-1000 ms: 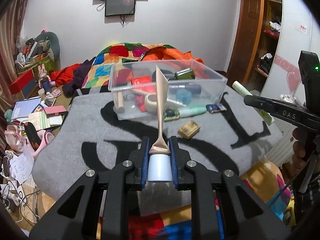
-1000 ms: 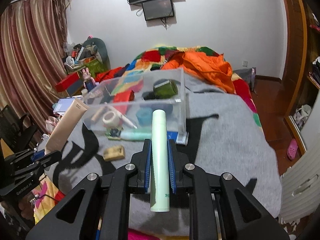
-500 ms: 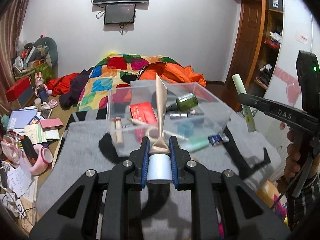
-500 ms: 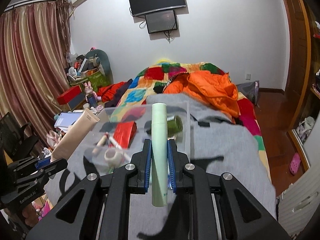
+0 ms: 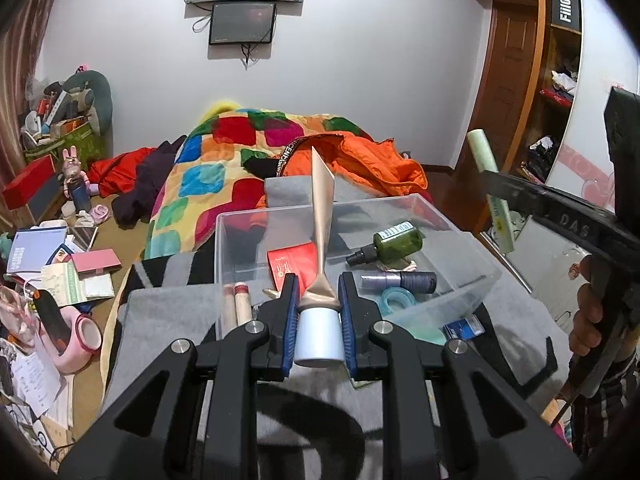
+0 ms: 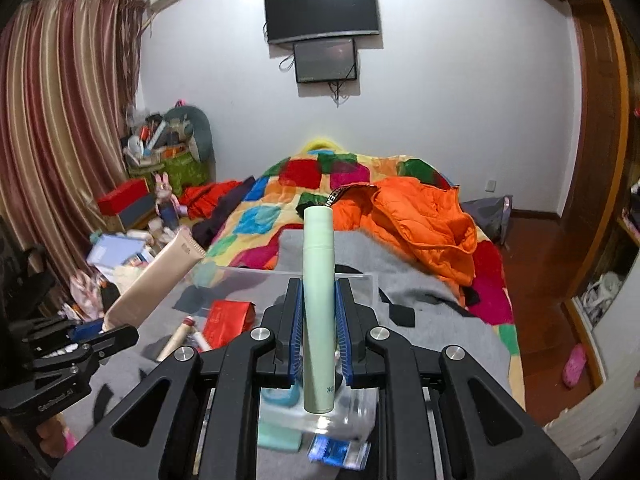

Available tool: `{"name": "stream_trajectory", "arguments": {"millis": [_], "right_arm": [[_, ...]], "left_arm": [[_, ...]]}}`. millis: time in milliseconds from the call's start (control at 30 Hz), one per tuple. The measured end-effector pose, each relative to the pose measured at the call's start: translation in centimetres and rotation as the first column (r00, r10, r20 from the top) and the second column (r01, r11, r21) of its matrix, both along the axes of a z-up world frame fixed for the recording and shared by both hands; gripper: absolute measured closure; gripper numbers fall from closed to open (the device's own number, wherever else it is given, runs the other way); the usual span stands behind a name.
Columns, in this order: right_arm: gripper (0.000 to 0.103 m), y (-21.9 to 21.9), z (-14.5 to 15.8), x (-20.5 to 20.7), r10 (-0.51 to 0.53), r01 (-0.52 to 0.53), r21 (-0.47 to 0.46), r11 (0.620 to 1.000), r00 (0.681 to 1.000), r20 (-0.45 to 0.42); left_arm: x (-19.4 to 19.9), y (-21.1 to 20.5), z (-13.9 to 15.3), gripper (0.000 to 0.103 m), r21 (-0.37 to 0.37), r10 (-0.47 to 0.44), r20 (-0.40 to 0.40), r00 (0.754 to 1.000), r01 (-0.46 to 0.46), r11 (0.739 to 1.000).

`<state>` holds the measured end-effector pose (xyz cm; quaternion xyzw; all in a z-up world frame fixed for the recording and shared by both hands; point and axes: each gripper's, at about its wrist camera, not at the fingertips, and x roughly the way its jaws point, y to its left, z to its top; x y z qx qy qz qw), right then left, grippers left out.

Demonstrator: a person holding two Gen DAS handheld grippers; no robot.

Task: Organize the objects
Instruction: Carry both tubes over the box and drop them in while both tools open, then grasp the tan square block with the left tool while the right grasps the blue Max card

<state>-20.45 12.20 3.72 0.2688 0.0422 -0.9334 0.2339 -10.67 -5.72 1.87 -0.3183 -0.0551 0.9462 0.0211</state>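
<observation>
My left gripper [image 5: 319, 308] is shut on a beige squeeze tube [image 5: 322, 216] with a white cap [image 5: 319, 338], its flat end pointing up and away. It hangs over the near edge of a clear plastic bin [image 5: 472, 284] on a grey blanket. My right gripper [image 6: 318, 320] is shut on a pale green cylinder bottle [image 6: 319, 280], also held above the bin [image 6: 372, 280]. The green bottle [image 5: 490, 188] shows at the right of the left wrist view, and the beige tube [image 6: 160, 276] at the left of the right wrist view.
The bin holds a dark green spray bottle [image 5: 390, 246], a red packet [image 5: 294, 266], a purple tube [image 5: 400, 281], a blue tape roll [image 5: 396, 300] and a wooden stick [image 5: 243, 306]. A small blue box [image 6: 336, 452] lies outside it. Behind are a patchwork quilt [image 5: 224, 160] and orange jacket [image 6: 420, 216]. Clutter covers the floor at left [image 5: 60, 272].
Both grippers rose and moved forward over the bin, each still holding its item. The bin now lies just beneath the fingers instead of ahead of them.
</observation>
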Motion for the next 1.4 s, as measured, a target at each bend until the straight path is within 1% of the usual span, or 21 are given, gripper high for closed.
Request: {"name": "stream_trajectory", "arguments": {"millis": [167, 233, 333, 433, 533, 667, 733, 767, 833, 867, 933, 1000, 1033, 1100, 1133, 1200, 1233, 1300, 1333, 1367, 1400], "right_arm": [[0.089, -3.4, -2.2, -1.5, 0.026, -0.025, 0.136, 0.99, 1.0, -0.006], [0.089, -4.6, -3.3, -2.1, 0.052, -0.052, 0.183, 0.982, 0.999, 0.005], [0.089, -5.8, -4.6, -2.6, 0.084, -0.09, 0.217, 0.972, 0.996, 0.034], [0.089, -6.3, -5.8, -3.0, 0.114, -0.129, 0.223, 0.966, 0.991, 0.076], [0.089, -6.6, -6.7, -3.3, 0.138, -0.162, 0.208, 0.965, 0.982, 0.127], [0.089, -6.5, -7.4, -3.8, 0.162, -0.196, 0.16, 0.967, 0.965, 0.204], [0.089, -6.2, -7.5, -3.9, 0.17, -0.205, 0.142, 0.968, 0.96, 0.224], [0.087, -6.0, -7.4, -4.0, 0.173, -0.207, 0.135, 0.969, 0.957, 0.231], [0.078, -5.6, -7.2, -3.9, 0.182, -0.214, 0.11, 0.971, 0.951, 0.251], [0.071, -5.4, -7.1, -3.9, 0.184, -0.215, 0.097, 0.972, 0.95, 0.253], [0.062, -4.7, -6.6, -3.5, 0.181, -0.203, 0.071, 0.977, 0.954, 0.239], [0.058, -4.1, -5.9, -3.0, 0.174, -0.191, 0.059, 0.98, 0.96, 0.221], [0.057, -3.5, -5.5, -2.6, 0.173, -0.187, 0.049, 0.981, 0.962, 0.214], [0.051, -2.6, -4.9, -2.1, 0.167, -0.178, 0.032, 0.984, 0.965, 0.203], [0.048, -2.3, -4.5, -1.9, 0.163, -0.171, 0.025, 0.985, 0.967, 0.197], [0.04, -1.4, -3.9, -1.3, 0.15, -0.155, 0.015, 0.988, 0.972, 0.179], [0.037, -0.8, -3.6, -0.9, 0.143, -0.147, 0.01, 0.989, 0.975, 0.168], [0.027, 0.2, -3.0, -0.2, 0.132, -0.132, -0.006, 0.991, 0.98, 0.152], [0.024, 0.8, -2.8, 0.2, 0.124, -0.123, -0.016, 0.992, 0.981, 0.146], [0.02, 1.2, -2.6, 0.5, 0.118, -0.116, -0.022, 0.993, 0.983, 0.141], [0.02, 1.6, -2.6, 0.8, 0.113, -0.11, -0.026, 0.994, 0.984, 0.136]], "left_arm": [[-2.3, -0.1, -1.1, 0.084, -0.005, -0.018, 0.042, 0.999, 0.018, 1.0], [-3.2, -0.1, -1.6, 0.084, 0.004, -0.027, 0.065, 0.998, 0.027, 1.0], [-4.2, -0.2, -2.6, 0.084, 0.009, -0.026, 0.097, 0.995, 0.026, 1.0], [-4.7, -0.3, -3.3, 0.084, 0.024, -0.035, 0.118, 0.992, 0.033, 0.999], [-4.9, -0.3, -3.6, 0.084, 0.024, -0.039, 0.127, 0.991, 0.037, 0.999], [-4.8, -0.2, -3.6, 0.084, 0.04, -0.051, 0.127, 0.991, 0.046, 0.998], [-4.6, -0.2, -3.4, 0.084, 0.036, -0.051, 0.125, 0.991, 0.047, 0.998], [-4.5, 0.0, -3.3, 0.084, 0.031, -0.051, 0.124, 0.991, 0.048, 0.998], [-4.1, 0.2, -2.9, 0.083, 0.023, -0.053, 0.118, 0.992, 0.05, 0.998], [-3.9, 0.4, -2.7, 0.08, 0.019, -0.052, 0.114, 0.992, 0.05, 0.999], [-3.3, 0.7, -2.2, 0.071, 0.006, -0.051, 0.099, 0.994, 0.05, 0.999], [-2.7, 1.0, -1.5, 0.057, -0.012, -0.044, 0.078, 0.996, 0.045, 0.999], [-2.2, 1.1, -1.2, 0.053, -0.022, -0.04, 0.066, 0.997, 0.041, 0.999], [-1.5, 1.3, -0.6, 0.037, -0.03, -0.035, 0.052, 0.998, 0.036, 0.999], [-1.1, 1.4, -0.3, 0.035, -0.032, -0.032, 0.042, 0.999, 0.033, 0.999], [-0.4, 1.7, 0.2, 0.03, -0.038, -0.032, 0.027, 0.999, 0.033, 0.999], [-0.1, 1.8, 0.4, 0.028, -0.043, -0.029, 0.023, 0.999, 0.03, 0.999], [0.3, 2.0, 0.7, 0.018, -0.052, -0.024, 0.02, 1.0, 0.025, 0.998], [0.7, 2.1, 0.7, 0.016, -0.055, -0.021, 0.018, 1.0, 0.022, 0.998], [1.0, 2.2, 0.8, 0.012, -0.055, -0.023, 0.015, 1.0, 0.024, 0.998], [1.4, 2.2, 0.8, 0.008, -0.052, -0.026, 0.014, 1.0, 0.026, 0.998]]}}
